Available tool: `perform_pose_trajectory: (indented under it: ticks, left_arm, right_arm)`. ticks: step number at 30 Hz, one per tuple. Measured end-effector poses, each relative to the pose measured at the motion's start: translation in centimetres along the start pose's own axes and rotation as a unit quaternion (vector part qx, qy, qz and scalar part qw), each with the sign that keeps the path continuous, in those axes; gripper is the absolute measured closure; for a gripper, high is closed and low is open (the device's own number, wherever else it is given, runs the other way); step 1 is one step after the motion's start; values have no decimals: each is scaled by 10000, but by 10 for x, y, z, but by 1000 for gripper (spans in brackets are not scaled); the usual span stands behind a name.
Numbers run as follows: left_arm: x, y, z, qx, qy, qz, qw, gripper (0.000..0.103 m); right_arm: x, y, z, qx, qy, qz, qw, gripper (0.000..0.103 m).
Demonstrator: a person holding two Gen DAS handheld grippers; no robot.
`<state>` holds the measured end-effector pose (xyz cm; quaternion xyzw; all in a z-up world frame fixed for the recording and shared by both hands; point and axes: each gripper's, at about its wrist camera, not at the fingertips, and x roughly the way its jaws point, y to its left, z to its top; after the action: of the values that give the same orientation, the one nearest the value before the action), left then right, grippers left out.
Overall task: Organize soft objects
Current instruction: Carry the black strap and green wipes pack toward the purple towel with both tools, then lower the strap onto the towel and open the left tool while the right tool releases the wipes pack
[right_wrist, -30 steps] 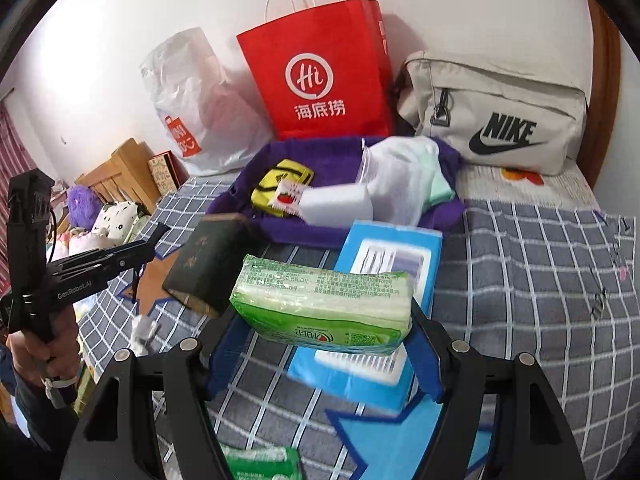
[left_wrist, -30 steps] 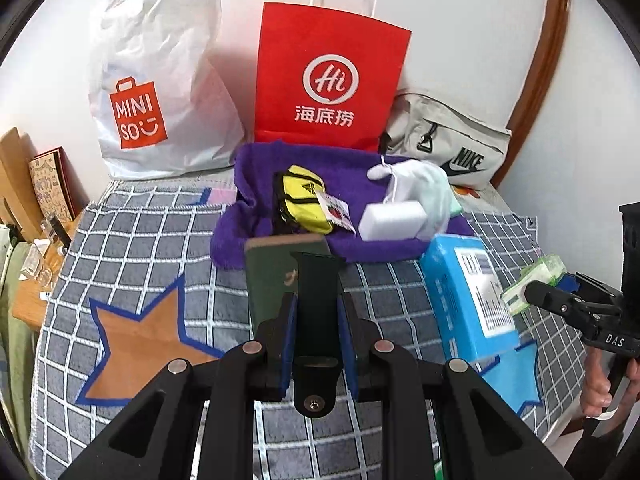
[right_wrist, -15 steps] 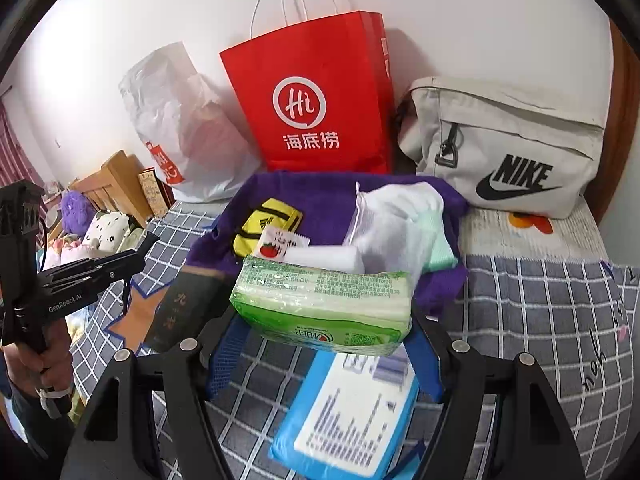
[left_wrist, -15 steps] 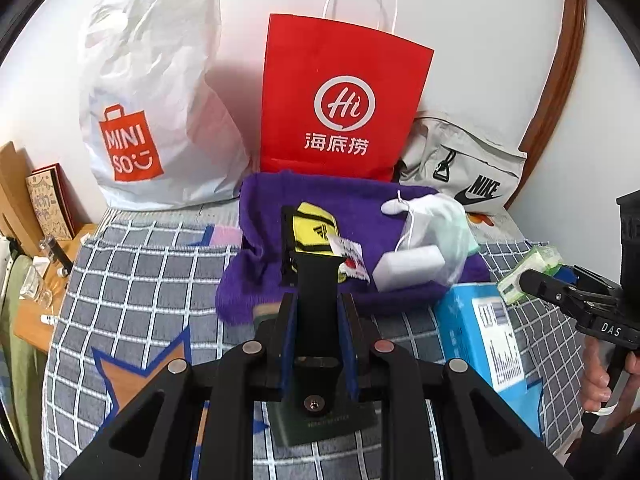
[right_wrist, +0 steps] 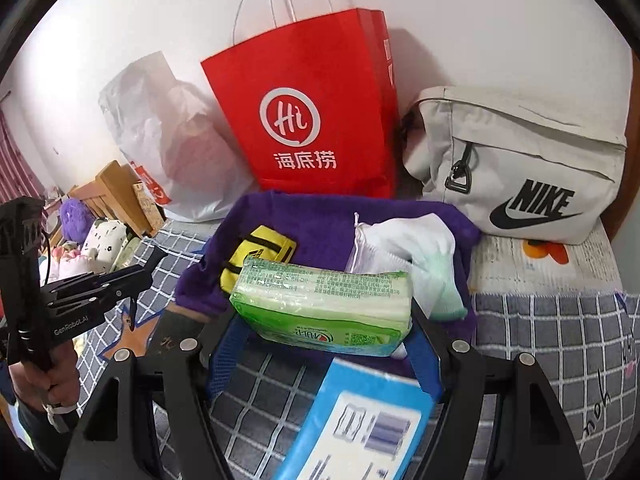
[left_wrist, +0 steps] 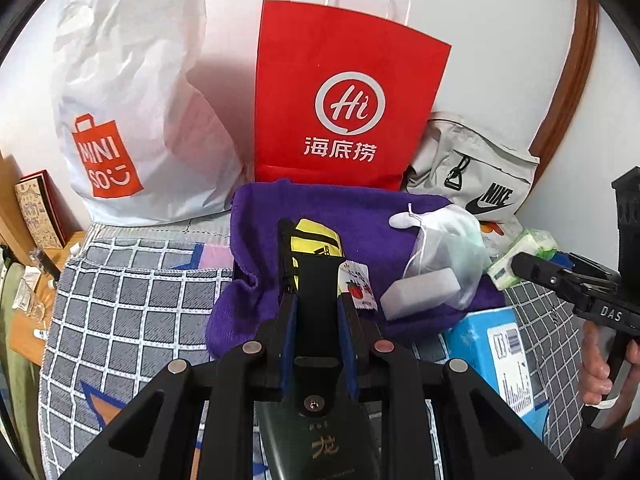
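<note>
My left gripper (left_wrist: 316,300) is shut on a dark green booklet (left_wrist: 320,444) held edge-on, its spine rising between the blue pads. It hangs over the near edge of a purple towel (left_wrist: 360,208). On the towel lie a yellow pouch (left_wrist: 316,240), a strawberry sachet (left_wrist: 358,288), a white sponge block (left_wrist: 420,292) and a white mesh bag of socks (left_wrist: 448,240). My right gripper (right_wrist: 324,332) is shut on a green tissue pack (right_wrist: 320,300), held crosswise above the towel's front edge (right_wrist: 320,216), just before the mesh bag (right_wrist: 412,248).
A red paper bag (left_wrist: 344,108), a white plastic bag (left_wrist: 132,120) and a grey Nike bag (right_wrist: 520,168) stand against the wall behind the towel. A blue box (right_wrist: 368,420) lies on the checked bedspread (left_wrist: 132,300) under my right gripper. A wooden stand (left_wrist: 28,232) is at left.
Both grippers have moved forward toward the purple towel with their loads. The booklet and the tissue pack now hang over its near edge, and the blue box has slid below.
</note>
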<state>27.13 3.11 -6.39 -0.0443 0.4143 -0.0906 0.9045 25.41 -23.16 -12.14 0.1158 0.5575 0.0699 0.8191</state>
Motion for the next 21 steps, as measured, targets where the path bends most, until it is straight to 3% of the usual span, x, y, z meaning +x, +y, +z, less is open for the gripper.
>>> perform_pose_trajectory:
  ticks: [21]
  left_arm:
    - [82, -2, 36, -38, 470, -163, 9988, 83]
  right_arm:
    - [112, -9, 38, 192, 997, 287, 9944, 30]
